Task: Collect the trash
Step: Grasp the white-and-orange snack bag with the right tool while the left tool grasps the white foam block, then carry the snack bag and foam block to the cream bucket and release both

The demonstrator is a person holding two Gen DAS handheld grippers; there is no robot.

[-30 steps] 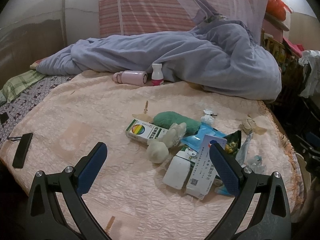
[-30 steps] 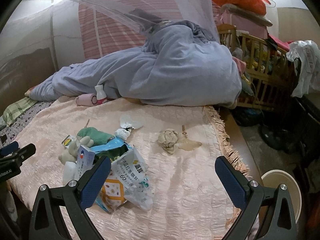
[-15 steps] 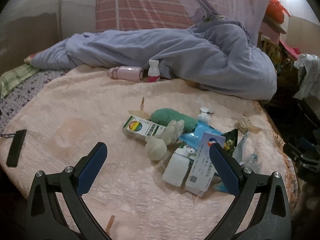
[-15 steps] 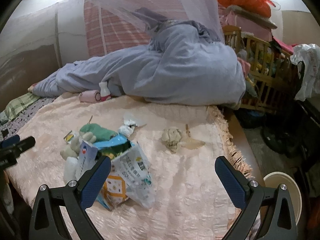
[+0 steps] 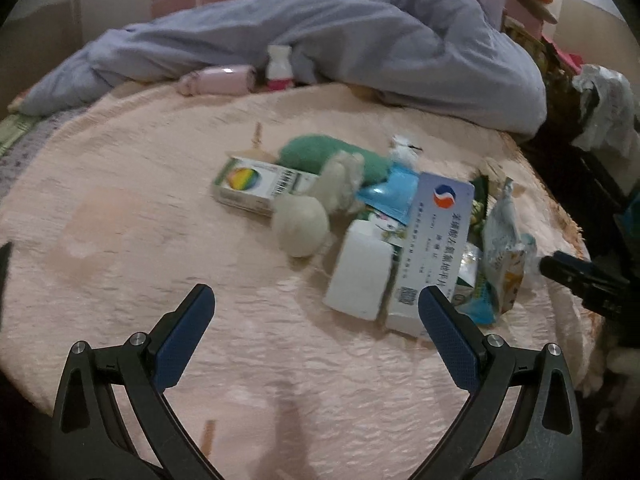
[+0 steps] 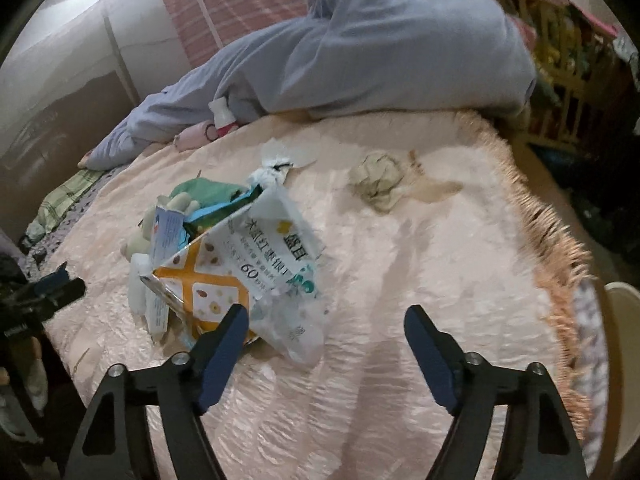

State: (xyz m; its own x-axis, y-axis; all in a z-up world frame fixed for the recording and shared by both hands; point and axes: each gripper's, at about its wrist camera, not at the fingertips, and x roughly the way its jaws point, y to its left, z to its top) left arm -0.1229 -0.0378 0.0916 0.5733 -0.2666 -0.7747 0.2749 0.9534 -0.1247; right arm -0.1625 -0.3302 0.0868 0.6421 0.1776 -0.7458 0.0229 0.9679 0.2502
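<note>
Right gripper [image 6: 324,332] and left gripper [image 5: 316,320] both gape wide, empty; crinkly white plastic snack bag [image 6: 276,256] leans on stacked boxes, so a careless grab could topple the pile.

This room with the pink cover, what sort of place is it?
Most likely a bedroom: a quilted pink bedspread, a rumpled blue duvet behind it, and a wooden cot alongside.

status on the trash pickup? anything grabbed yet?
Nothing collected yet: both claws are open and empty. The left claw hovers by the white box and the medicine carton. The right claw sits at the torn snack bag. Left to do: the whole pile, plus the crumpled paper ball lying apart on the bedspread.
</note>
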